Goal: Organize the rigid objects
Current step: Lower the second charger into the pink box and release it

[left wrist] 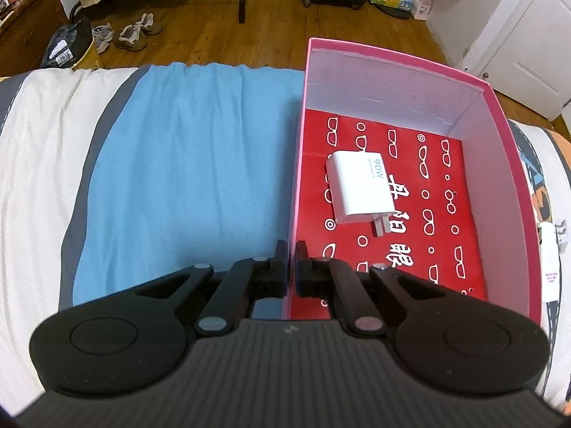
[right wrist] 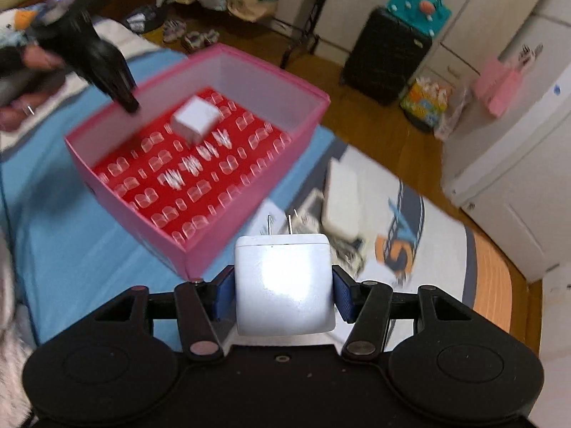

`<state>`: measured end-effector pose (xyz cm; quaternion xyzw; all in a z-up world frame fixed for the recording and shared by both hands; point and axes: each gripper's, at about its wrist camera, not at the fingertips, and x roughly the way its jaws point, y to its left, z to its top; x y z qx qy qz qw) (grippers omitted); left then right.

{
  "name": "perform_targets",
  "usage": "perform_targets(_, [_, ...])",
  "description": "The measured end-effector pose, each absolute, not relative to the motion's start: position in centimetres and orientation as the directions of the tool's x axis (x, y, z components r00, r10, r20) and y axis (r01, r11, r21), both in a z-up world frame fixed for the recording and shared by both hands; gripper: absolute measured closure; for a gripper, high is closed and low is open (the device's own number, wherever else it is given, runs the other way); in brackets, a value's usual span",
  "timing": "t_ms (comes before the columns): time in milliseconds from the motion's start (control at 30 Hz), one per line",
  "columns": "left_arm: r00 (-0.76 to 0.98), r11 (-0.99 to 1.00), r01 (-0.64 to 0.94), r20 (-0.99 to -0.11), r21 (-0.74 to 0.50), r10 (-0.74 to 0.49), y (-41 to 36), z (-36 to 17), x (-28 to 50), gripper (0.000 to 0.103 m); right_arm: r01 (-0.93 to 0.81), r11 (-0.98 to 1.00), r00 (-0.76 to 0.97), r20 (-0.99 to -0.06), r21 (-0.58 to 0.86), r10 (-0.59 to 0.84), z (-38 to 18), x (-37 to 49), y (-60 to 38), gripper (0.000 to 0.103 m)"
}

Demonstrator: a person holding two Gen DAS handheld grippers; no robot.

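On the bed, atop the blue cloth point(left wrist: 185, 164), the pink box point(left wrist: 514, 164) is sitting open with one white 90W charger point(left wrist: 360, 189) lying on its red patterned floor. The left gripper point(left wrist: 291, 267) is clenching its jaws on the near-left wall of the box, pinching it. The right gripper point(right wrist: 283, 285) is grasping a second white charger point(right wrist: 283, 285), prongs pointing away, just outside the box's corner and above other white items point(right wrist: 340, 199) on the bedding.
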<state>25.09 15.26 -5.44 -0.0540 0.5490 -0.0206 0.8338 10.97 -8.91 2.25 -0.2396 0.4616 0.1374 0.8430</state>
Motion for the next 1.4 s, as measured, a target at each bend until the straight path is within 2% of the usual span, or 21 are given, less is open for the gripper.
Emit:
perform_targets(233, [0.395,0.996,-0.008,-0.915,-0.091,-0.081,14.9,-5.3,25.5,0.101,-0.495,0.837,0.558,-0.824,-0.233,0.101,3.9,12.4,-5.3,0.042])
perform_targets(667, [0.384,0.994,0.0,-0.918,-0.106,-0.098,15.1,-5.5,26.3,0.101,-0.543,0.838,0.435,-0.872,-0.055,0.224,-0.4,17.6,0.5,0.042])
perform_targets(800, [0.384,0.993,0.0,-0.917,-0.116,-0.107,15.3,-5.6,26.2,0.101,-0.498,0.867,0.388,-0.888,0.022,0.245,-2.3,20.4,0.9,0.042])
perform_targets(967, [0.386,0.992,0.0,-0.916,-0.122,-0.113,15.4,-5.6,26.3,0.101,-0.393,0.901,0.265,-0.916,0.183,0.302,-6.1,23.9,0.8,0.042])
perform_targets(1200, [0.39,0.991,0.003,-0.913,-0.131,-0.122,15.6,-5.7,26.2,0.101,-0.224,0.925,0.171,-0.922,0.308,0.348,-10.3,25.5,0.9,0.041])
perform_targets(1400, [0.396,0.991,0.002,-0.91,-0.133,-0.123,15.5,-5.5,26.1,0.1,-0.188,0.894,0.174,-0.882,0.406,0.437,-8.3,25.3,-0.7,0.037])
